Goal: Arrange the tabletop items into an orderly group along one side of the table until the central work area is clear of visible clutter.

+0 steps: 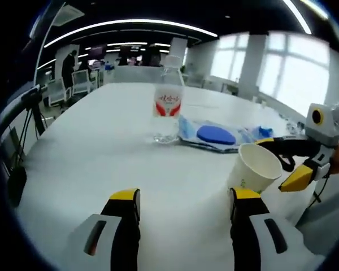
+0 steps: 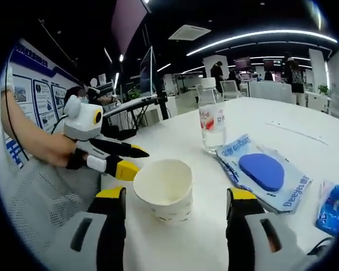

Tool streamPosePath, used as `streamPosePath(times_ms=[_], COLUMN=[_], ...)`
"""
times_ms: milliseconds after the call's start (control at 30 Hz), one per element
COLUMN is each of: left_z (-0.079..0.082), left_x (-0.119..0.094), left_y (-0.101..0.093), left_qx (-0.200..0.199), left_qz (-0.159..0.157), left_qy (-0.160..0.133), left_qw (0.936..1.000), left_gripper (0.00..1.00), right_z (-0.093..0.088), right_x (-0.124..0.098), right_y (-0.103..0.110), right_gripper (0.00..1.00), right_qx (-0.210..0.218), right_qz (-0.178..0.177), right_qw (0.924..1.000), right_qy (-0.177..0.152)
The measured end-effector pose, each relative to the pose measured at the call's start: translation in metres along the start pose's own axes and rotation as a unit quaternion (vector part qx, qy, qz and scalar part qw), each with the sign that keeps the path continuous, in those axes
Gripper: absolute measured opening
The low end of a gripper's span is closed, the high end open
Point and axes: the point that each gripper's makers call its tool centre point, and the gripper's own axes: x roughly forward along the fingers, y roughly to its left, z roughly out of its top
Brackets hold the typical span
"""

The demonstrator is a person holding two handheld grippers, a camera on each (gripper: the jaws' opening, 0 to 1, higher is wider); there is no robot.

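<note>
Here the right gripper [image 2: 175, 212] is held spread and empty, with the paper cup [image 2: 164, 189] standing upright between its jaws, near the tabletop [image 2: 175, 135] edge. The left gripper [image 2: 137, 160], likewise spread in its own view, is seen just beside the cup's rim. Farther in, the water bottle [image 2: 212, 116] and the blue packet [image 2: 264, 172] are ranged toward the middle.

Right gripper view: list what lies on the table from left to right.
Other gripper → paper cup → water bottle → clear packet with the blue oval pad → blue packet at the right edge.
</note>
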Motion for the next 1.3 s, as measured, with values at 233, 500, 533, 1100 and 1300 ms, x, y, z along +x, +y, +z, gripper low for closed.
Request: streamPosePath(times_ms=[233,500,533,1100,1300], left_z=[0.018,0.035,0.038,0.047,0.054], left_x=[0.005,0.018,0.02,0.052,0.066], left_y=[0.006,0.012,0.011,0.004,-0.008], left_qx=[0.002,0.001,0.001,-0.018,-0.005], left_qz=[0.0,-0.001,-0.002,-0.025,-0.043], left_qy=[-0.01,-0.021,-0.022,-0.01,-0.002], left_qw=[0.9999,0.9998,0.9998,0.9995,0.9991], left_gripper=[0.59,0.58,0.58,0.55,0.55], right_z=[0.008,0.023,0.024,0.038,0.037], right_x=[-0.002,-0.007,-0.008,-0.018,-0.022], right_y=[0.001,0.005,0.004,-0.009,-0.018], right_gripper=[0.71,0.71,0.71,0.7,0.69], right_qx=[0.002,0.0,0.001,0.024,0.035], right_qz=[0.0,0.004,0.003,-0.013,-0.027], right_qw=[1.0,0.9995,0.9995,0.9978,0.9968], right_qy=[-0.01,-0.03,-0.032,-0.06,-0.066])
